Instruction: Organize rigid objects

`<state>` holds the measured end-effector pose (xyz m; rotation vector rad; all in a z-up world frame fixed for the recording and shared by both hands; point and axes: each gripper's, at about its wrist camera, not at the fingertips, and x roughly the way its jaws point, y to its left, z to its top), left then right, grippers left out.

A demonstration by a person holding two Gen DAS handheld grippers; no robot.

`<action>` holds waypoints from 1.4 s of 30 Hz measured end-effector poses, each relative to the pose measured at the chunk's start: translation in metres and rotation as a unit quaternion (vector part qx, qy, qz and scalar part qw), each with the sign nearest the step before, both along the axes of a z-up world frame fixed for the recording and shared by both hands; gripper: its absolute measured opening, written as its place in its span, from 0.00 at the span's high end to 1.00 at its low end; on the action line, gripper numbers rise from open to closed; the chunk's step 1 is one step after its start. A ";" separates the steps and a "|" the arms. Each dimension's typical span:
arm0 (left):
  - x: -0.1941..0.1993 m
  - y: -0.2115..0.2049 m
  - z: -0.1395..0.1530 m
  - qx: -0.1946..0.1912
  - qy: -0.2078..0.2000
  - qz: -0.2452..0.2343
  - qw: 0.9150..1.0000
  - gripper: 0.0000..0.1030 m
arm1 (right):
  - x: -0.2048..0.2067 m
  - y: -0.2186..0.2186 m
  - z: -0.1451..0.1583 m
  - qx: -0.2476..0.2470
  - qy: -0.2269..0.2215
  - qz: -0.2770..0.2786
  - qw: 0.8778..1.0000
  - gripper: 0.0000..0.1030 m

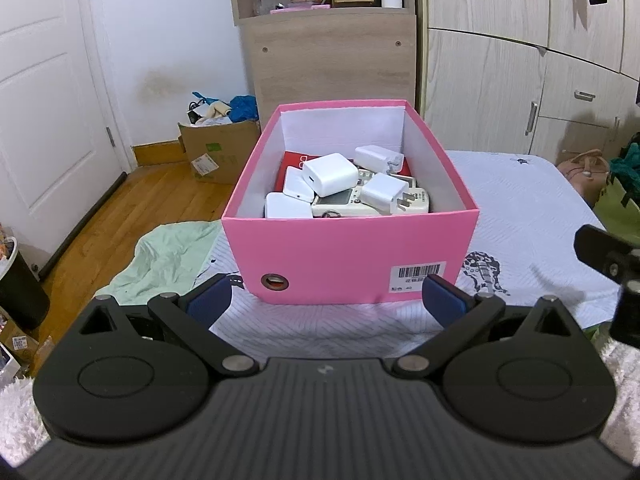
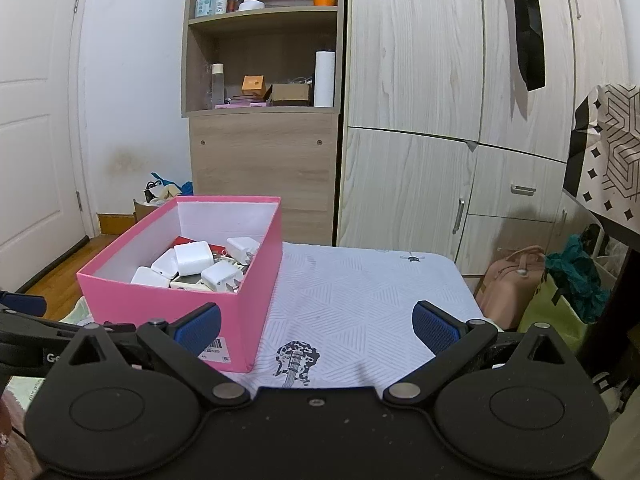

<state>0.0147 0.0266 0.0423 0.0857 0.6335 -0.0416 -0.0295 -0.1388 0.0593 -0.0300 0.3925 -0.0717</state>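
A: Box dead ahead of the left gripper (image 1: 326,300). The pink box (image 1: 348,256) sits on the white patterned bedcover (image 1: 520,216), its short front wall facing that claw square on, long axis running away toward the wooden shelf unit (image 1: 328,64).

B: And the claw itself?

A: Spread wide, blue pads flanking the front wall's lower corners, nothing between them. It hangs just short of the box, not touching as far as I can tell.

B: What's inside?

A: A heap of white chargers (image 1: 330,174) over a pale flat device (image 1: 372,204) and something red underneath. All piled toward the near half, below the rim.

B: Move across to the right side.

A: Right gripper (image 2: 316,326) is also wide and empty, aimed at bare bedcover. From there the box lies off to the left, near corner just past the left pad, so it sees the long side wall at an angle.

B: So who's better placed?

A: My call, the left. It's lined up with the opening, and a reach forward and over the front rim lands on the chargers. The right would have to swing left across the side wall first. Nothing loose shows on the cover, so I can't say what goes next.
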 end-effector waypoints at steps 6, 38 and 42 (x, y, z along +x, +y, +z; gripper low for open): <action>0.002 0.000 -0.002 0.007 0.002 0.006 1.000 0.00 | 0.001 -0.002 -0.001 0.001 0.001 -0.004 1.000 0.00; 0.004 0.003 -0.003 0.003 0.012 0.009 1.000 0.00 | -0.004 -0.009 0.002 0.021 -0.005 0.000 1.000 0.00; 0.002 0.004 0.000 0.001 0.005 0.013 1.000 0.00 | -0.008 -0.010 0.005 0.027 -0.014 0.002 1.000 0.00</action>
